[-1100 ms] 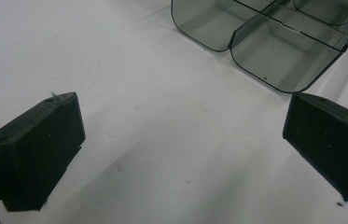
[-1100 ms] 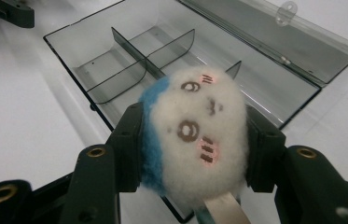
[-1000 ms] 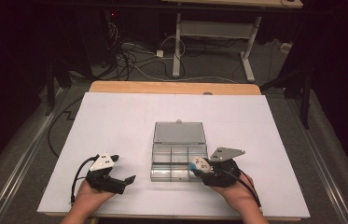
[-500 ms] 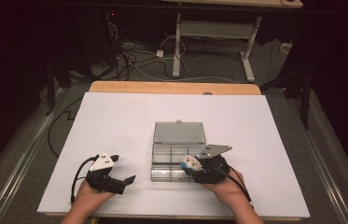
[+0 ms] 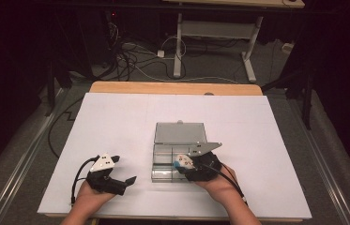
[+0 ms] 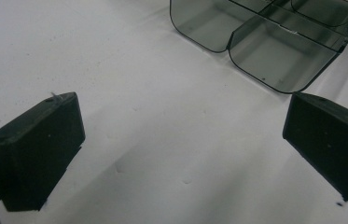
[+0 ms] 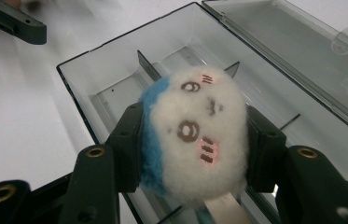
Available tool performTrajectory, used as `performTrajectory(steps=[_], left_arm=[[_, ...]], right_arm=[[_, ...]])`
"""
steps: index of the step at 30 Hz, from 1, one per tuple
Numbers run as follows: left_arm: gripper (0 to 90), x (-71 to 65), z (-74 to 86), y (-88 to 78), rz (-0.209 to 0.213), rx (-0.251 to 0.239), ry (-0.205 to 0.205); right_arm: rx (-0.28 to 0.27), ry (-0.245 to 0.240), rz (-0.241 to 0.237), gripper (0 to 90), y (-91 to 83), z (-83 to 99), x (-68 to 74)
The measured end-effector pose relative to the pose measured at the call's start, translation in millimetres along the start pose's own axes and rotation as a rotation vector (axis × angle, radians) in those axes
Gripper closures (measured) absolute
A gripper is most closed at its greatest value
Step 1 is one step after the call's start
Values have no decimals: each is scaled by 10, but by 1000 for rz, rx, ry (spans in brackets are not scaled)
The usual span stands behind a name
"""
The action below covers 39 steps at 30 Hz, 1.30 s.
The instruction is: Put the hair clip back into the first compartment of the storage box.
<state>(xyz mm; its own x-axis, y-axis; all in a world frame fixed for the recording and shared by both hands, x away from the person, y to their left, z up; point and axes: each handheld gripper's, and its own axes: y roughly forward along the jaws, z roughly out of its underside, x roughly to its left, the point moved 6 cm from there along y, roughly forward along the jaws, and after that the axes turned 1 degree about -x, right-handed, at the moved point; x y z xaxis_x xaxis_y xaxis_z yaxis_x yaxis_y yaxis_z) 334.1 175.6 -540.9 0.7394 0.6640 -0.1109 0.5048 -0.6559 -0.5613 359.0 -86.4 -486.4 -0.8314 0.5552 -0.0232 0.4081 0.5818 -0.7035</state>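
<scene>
Plush toy [image 7: 195, 135] is clamped in right gripper [image 5: 187, 163] over clear box [image 5: 163, 173], left gripper [image 5: 123, 180] wide open & empty; next, I think, lower into compartment & release.

light: bright tabletop, dark surroundings | shadows: soft | focus: perhaps slightly soft

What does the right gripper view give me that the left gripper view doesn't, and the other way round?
Right gripper view: the right gripper clamps a fluffy white plush toy with a blue side and a drawn face, held over the clear divided box; the box's open lid lies beyond, with its latch tab.

Left gripper view: the left gripper has its jaws wide apart with nothing between them, over bare white table.

Both share the smoky clear box with its compartment dividers, and the white tabletop.
</scene>
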Motion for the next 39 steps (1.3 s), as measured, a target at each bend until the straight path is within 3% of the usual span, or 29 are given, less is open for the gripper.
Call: performTrajectory(steps=[16,39], left_arm=[[0,1,0,-4,2,-3,-1],[0,1,0,-6,6,-8,-2]], right_arm=[[16,-28,-3,488,224,-261,21],[70,-20,-18,469,516,-406,-21]])
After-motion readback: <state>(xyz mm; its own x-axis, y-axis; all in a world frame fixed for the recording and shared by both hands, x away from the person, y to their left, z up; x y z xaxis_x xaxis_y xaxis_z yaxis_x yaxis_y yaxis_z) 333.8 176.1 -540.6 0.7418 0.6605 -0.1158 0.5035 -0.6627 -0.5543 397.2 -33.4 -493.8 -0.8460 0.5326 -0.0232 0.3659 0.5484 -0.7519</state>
